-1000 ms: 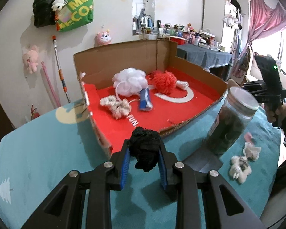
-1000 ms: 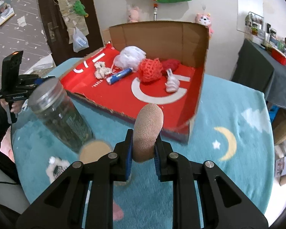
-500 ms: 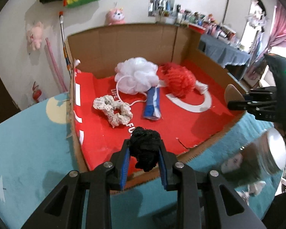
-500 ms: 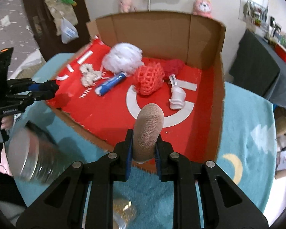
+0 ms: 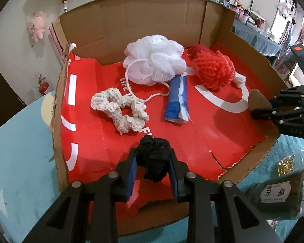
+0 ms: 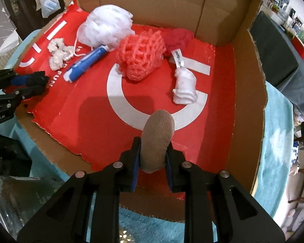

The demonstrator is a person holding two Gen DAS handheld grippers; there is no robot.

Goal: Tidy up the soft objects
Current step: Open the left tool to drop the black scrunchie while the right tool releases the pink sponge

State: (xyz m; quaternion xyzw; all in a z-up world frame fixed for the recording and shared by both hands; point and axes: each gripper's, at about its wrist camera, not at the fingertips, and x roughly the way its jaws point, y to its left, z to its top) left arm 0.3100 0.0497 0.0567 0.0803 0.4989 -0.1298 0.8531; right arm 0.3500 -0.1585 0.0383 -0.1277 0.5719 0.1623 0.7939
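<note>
Hovered over the red-lined cardboard box (image 5: 253,46) near edge: left gripper (image 5: 153,167) pinching black crocheted scrunchie (image 5: 153,159), right gripper (image 6: 153,155) loosening, probably still touching tan knit pad (image 6: 157,139). Next: drop both inside.

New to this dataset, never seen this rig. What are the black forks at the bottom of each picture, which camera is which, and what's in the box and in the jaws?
No robot arm here: a person carries a two-finger gripper in each hand, with a fisheye camera on each looking along its fingers.

Left wrist view: the left gripper is clamped on a black knitted scrunchie. The right gripper shows at the edge of that view.

Right wrist view: the right gripper has a tan puff between its pads, and its jaws are opening.

Both hang over an open cardboard box with a red floor on a teal mat. Inside lie a white bath pouf, a cream scrunchie, a blue tube, a red mesh pouf and a small white cloth item. A jar stands outside.
</note>
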